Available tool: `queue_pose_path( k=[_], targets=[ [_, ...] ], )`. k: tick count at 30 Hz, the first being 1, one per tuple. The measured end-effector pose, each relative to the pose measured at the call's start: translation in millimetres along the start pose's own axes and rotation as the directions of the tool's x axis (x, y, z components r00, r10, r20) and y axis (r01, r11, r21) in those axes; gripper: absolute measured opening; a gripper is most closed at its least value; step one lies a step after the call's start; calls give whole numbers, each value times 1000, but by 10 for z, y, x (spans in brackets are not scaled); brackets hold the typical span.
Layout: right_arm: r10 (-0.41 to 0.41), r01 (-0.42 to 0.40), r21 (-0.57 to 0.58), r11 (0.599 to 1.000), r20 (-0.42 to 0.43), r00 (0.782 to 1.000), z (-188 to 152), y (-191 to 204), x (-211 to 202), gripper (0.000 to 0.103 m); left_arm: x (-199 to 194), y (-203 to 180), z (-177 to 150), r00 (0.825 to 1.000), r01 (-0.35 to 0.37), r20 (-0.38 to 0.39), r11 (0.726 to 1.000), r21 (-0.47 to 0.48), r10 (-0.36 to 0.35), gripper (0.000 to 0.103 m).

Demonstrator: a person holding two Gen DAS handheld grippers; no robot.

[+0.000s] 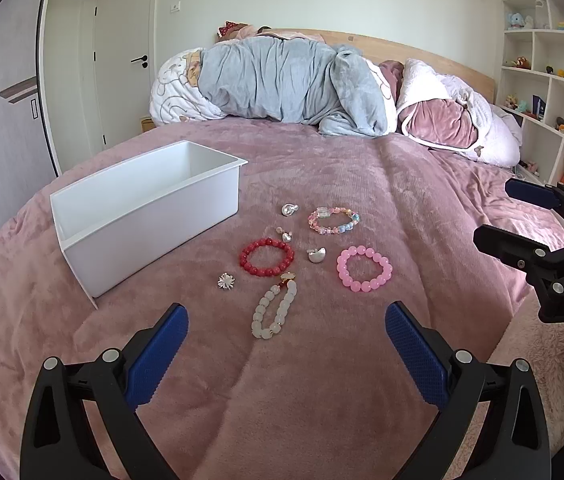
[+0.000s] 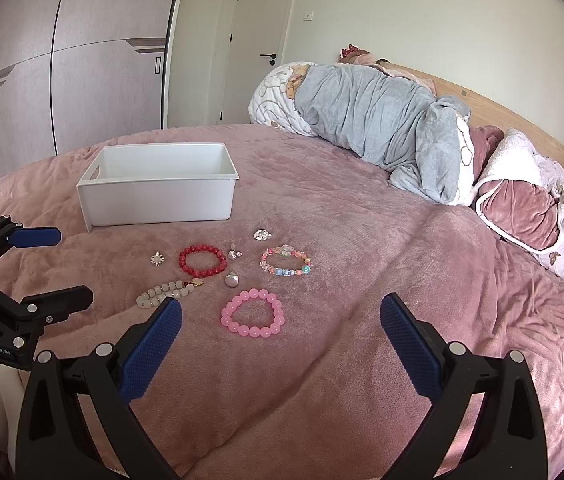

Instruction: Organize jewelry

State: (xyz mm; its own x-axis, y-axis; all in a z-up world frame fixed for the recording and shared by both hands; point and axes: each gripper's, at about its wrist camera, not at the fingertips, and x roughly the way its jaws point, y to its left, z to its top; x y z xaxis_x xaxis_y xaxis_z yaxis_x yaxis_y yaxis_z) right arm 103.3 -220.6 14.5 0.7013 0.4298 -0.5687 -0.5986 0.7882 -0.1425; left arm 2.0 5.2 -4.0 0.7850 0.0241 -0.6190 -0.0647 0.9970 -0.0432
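Gaping wide, both grippers (image 1: 286, 334) (image 2: 281, 322) over plush blanket (image 2: 322, 380); glossy round-beaded bracelets (image 2: 253, 317); smooth rectangular plastic bin (image 2: 158, 196)

"UAS" read in pale letters on black body of right gripper (image 1: 522, 220), at right edge of left wrist view. Small white label, seemingly "GenRobot.AI", partly blurred, seen on black body of left gripper (image 2: 58, 268), at left of right wrist view.

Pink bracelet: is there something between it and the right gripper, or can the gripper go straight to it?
Nothing visible stands in the way. The pink bracelet lies flat on the blanket, just ahead of the open right gripper; only bare blanket lies between them. The silver charm sits beyond it.
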Motion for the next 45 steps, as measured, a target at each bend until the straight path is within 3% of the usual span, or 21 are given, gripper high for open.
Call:
queue_pose_path(
  k=[31,41,45],
  targets=[
    [15,-15,-42,999,7,1000,88,143,50,98,46,35,12,1000,-18,-7,1000,-16,18,100],
    [126,-126,-3,992,-21,992,278,60,307,97,370,114,36,999,-43,-18,999,-6,43,100],
    [222,-218,54,974,-62,973,383,-12,538,88,561,163,28,999,-29,-44,999,-15,28,100]
  ],
)
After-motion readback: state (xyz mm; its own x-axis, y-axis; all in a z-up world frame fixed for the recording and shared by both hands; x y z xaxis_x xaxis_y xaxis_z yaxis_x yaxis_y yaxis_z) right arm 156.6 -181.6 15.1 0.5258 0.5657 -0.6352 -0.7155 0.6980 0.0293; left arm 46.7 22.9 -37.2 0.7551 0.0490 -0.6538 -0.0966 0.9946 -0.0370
